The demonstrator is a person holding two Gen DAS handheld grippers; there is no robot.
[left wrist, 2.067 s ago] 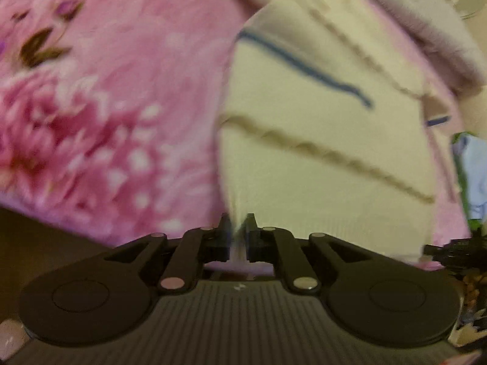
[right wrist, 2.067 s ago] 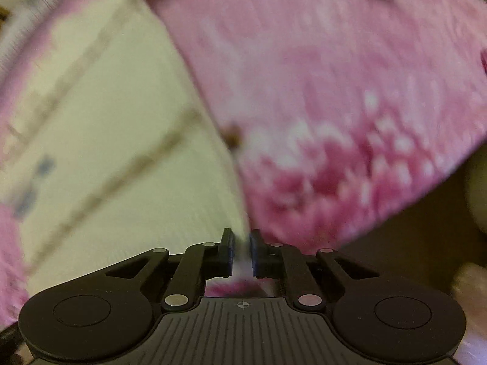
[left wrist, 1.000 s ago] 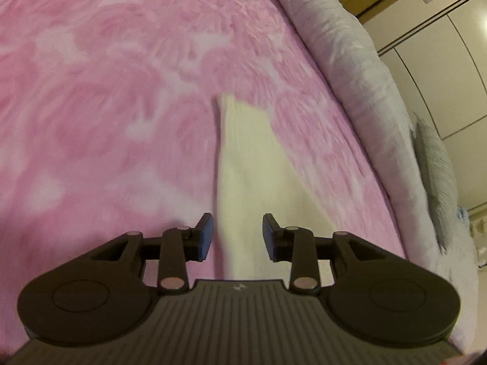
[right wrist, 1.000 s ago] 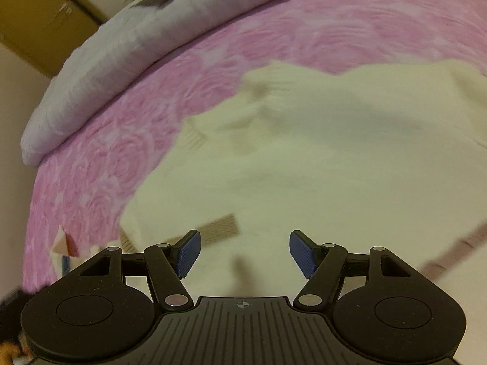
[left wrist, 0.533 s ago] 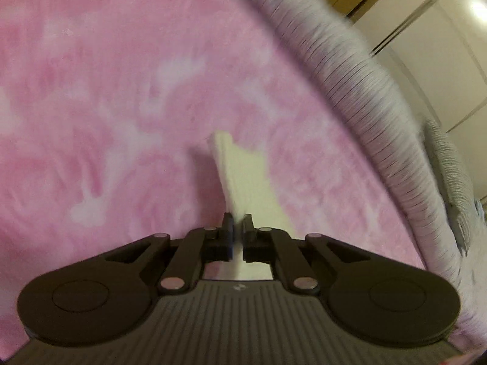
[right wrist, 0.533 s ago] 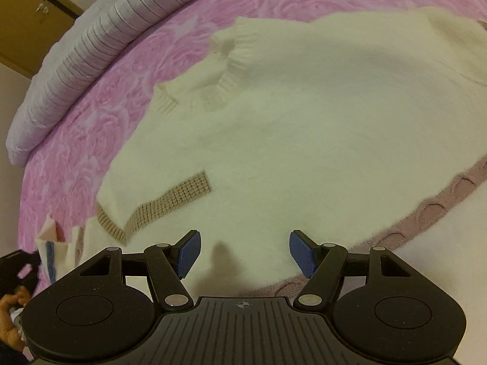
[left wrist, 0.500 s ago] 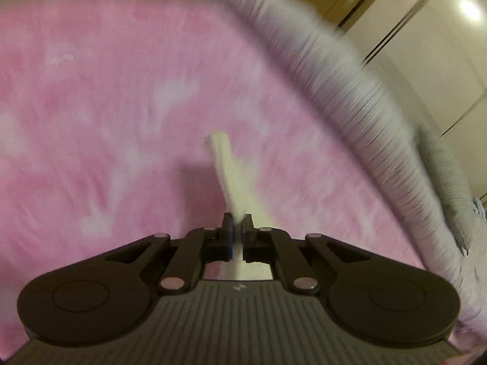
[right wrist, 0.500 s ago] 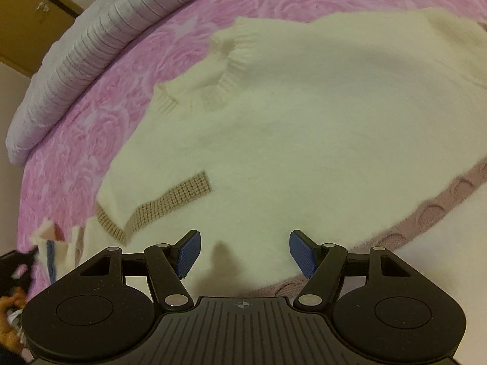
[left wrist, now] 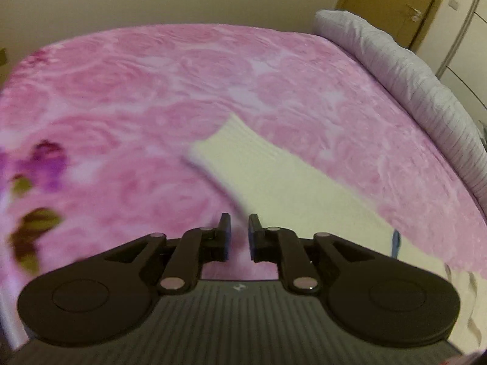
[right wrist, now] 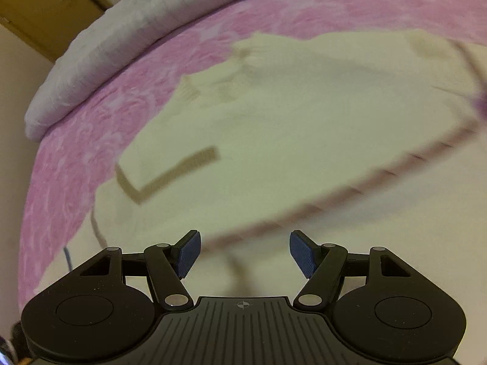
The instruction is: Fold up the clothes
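A cream knit sweater lies on the pink rose-patterned blanket (left wrist: 152,91). In the left wrist view its long sleeve (left wrist: 274,176) stretches flat from the lower right to a ribbed cuff (left wrist: 225,140). My left gripper (left wrist: 239,235) hovers just left of the sleeve, its jaws a narrow gap apart with only blanket showing between them. In the right wrist view the sweater body (right wrist: 289,121) fills the frame, with a tan knit band (right wrist: 182,167) and a pinkish cable stripe (right wrist: 365,188). My right gripper (right wrist: 243,252) hangs wide open over the body, holding nothing.
A rolled grey quilt (left wrist: 411,76) runs along the far edge of the bed, also seen as the grey quilt (right wrist: 121,39) in the right wrist view. A brown door (left wrist: 389,0) and pale cupboards stand behind it. Bare blanket lies left of the sleeve.
My left gripper, shut on the sleeve half a second ago, has let it go and swung left; the sleeve now lies flat. The right gripper stays open and has shifted slightly over the sweater.
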